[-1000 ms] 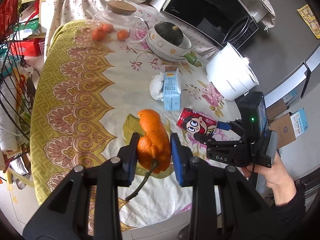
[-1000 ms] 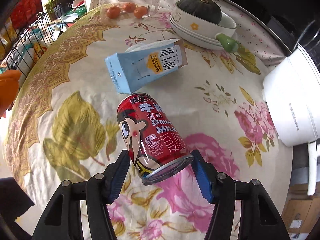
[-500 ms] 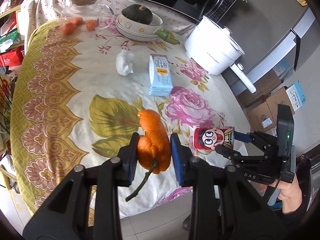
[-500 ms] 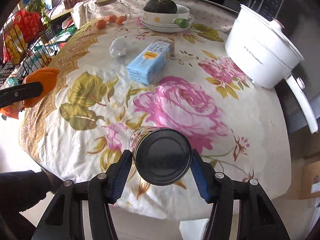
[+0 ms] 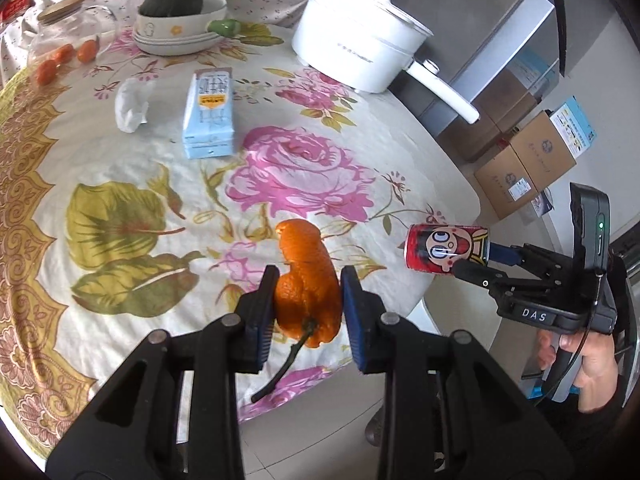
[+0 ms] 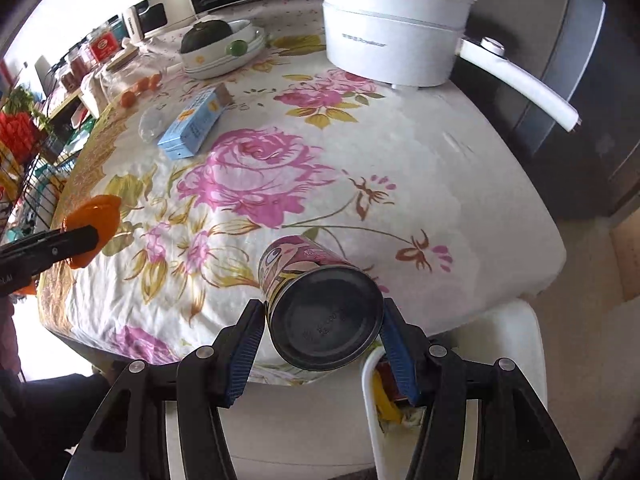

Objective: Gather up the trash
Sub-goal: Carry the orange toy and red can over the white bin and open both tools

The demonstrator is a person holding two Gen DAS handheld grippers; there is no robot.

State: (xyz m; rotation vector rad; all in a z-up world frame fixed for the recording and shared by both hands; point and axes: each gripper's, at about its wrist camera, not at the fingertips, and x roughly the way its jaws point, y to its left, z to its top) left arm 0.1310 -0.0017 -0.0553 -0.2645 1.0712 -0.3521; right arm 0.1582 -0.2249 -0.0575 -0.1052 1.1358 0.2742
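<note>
A rounded table [image 5: 420, 152] covered by a white cloth printed with pink roses and olive leaves filled most of both views, with a dark microwave and grey cabinets behind it.

The left gripper [image 5: 307, 300] had its blue-padded jaws closed partway on a piece of orange peel [image 5: 307, 276], pinched upright between the pads and lifted clear of the cloth, above the near edge of the table. A dark stem or cable hung down below the peel.

The right gripper [image 6: 322, 336] had its jaws clamped on a red drink can [image 6: 320, 308] with a cartoon face, gripped on its sides and held lying flat, its dark base toward the camera. The can was off the cloth, over the table's near corner. Just below these jaws stood a white bin [image 6: 370, 392] with yellow and red scraps inside. In the left view the right gripper [image 5: 468, 260] appeared to the right of the left jaws, beside the table edge, held by a bare hand [image 5: 588, 364].

Ahead of the left jaws, well apart, a light blue milk carton [image 5: 210, 116] lay flat on the cloth, with a crumpled white tissue [image 5: 130, 106] just to its left. Farther on sat stacked white bowls [image 5: 180, 28] holding a dark green squash [image 5: 173, 0], a glass jar [image 5: 60, 40] with small oranges inside, and a white electric pot [image 5: 356, 52] with a long handle. Cardboard boxes [image 5: 528, 164] stood on the floor to the right.
</note>
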